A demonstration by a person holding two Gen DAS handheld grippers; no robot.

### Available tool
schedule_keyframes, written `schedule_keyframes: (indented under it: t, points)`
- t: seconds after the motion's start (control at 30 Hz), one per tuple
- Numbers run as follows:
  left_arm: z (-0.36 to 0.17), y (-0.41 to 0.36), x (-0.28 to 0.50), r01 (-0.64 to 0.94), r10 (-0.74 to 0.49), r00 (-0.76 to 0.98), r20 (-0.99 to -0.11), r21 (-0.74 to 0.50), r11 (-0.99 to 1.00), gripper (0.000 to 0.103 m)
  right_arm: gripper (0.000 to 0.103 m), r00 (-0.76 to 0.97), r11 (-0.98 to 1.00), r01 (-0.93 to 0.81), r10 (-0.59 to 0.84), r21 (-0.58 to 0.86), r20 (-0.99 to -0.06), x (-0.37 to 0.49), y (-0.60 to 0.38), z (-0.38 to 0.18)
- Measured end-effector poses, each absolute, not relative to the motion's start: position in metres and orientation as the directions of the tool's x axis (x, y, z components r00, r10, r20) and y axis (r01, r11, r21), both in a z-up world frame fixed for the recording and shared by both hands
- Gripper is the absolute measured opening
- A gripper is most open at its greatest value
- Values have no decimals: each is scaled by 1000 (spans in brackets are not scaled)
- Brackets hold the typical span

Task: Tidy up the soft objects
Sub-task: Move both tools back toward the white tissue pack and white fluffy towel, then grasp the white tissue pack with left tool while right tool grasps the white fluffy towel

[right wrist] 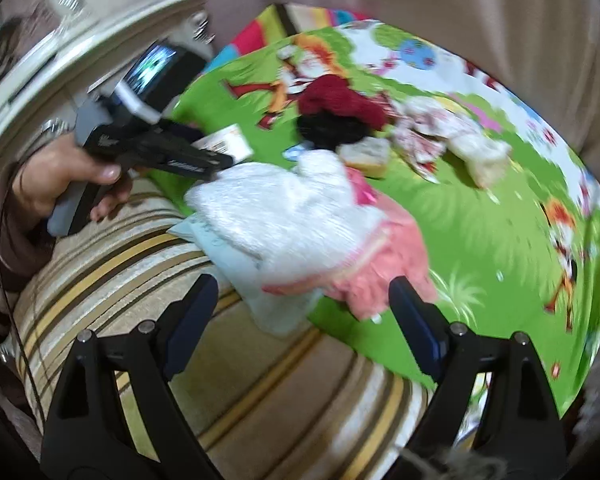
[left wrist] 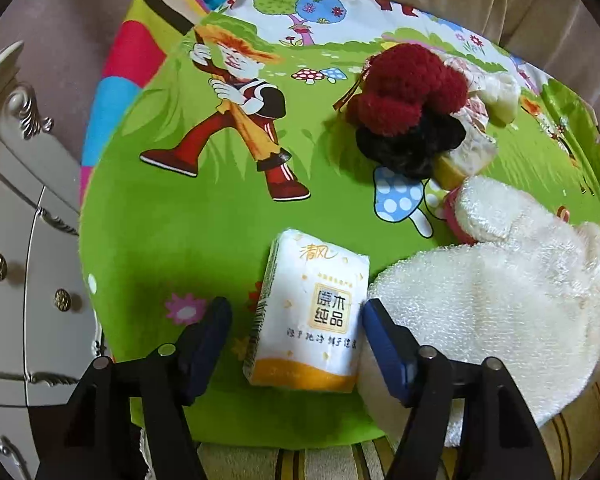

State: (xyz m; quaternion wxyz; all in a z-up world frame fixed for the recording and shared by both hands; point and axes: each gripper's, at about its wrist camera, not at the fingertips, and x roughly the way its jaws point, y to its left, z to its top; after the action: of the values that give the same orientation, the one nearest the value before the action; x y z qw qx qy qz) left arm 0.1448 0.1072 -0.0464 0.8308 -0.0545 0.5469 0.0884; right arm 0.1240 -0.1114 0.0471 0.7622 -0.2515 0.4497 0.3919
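Down at the bottom of the left wrist view, the left gripper (left wrist: 296, 332) stands released around the white-and-orange paper tissue pack (left wrist: 310, 312), its blue pads (left wrist: 384, 348) just beside the pack's sides but not pressing. If it clenches now, the right-hand pad could snag the fluffy white knitted cloth (left wrist: 500, 292) crowding in at lower right and drag both. The right gripper (right wrist: 304, 312) hangs released and empty over the pink frilled garment (right wrist: 380, 264), and no container shows anywhere on the green cartoon-print play mat (left wrist: 180, 240).
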Motion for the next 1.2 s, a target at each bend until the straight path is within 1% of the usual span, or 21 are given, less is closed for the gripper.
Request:
schedule_keyframes:
  t: [0.1,0.2,0.23,0.47,0.57,0.67,0.8,0.87,0.9,0.93,0.97,1.03,1.1,1.2]
  points:
    - [-49,107,146,-198,84,387,-918,7,980,69,89,267,523,-851,348,-50,-899,127,-92,38]
    - [-51,101,146,-175,99,379,-920,34,984,57,89,253,496,-866,323,-65,-912,132,-78,28]
    - [-51,101,146,-170,95,381,-920,32,985,55,89,249,489,-870,316,-68,-915,133,-75,25]
    - [-46,106,139,-209,105,415,-904,18,978,54,89,241,475,-876,273,-87,-931,150,-58,2]
    - [-41,113,135,-247,97,441,-892,-16,969,54,89,258,480,-871,272,-102,-927,159,-54,-4]
    - [-34,120,132,-275,86,474,-876,-55,960,54,89,244,505,-861,294,-67,-924,171,-53,-9]
    - [-27,123,129,-286,59,518,-854,-108,952,54,88,256,532,-845,304,-59,-918,183,-52,-16]
    - [-24,124,127,-288,50,530,-847,-124,950,54,78,238,544,-839,320,-28,-917,188,-53,-18]
    - [-23,123,127,-288,43,533,-845,-133,948,54,76,230,551,-834,327,-13,-916,191,-55,-19]
    - [-23,122,128,-288,39,536,-843,-139,947,54,70,224,558,-830,333,0,-916,193,-56,-20]
    - [-22,122,128,-288,35,540,-841,-145,947,54,58,216,560,-828,339,12,-916,194,-58,-21]
    - [-21,122,129,-289,28,546,-837,-157,944,54,47,177,564,-823,369,68,-912,197,-62,-20]
    - [-18,122,126,-291,18,558,-829,-175,941,54,43,158,572,-813,395,108,-905,199,-66,-18]
    - [-15,122,125,-289,14,570,-821,-185,939,54,38,162,578,-807,413,121,-896,200,-69,-14]
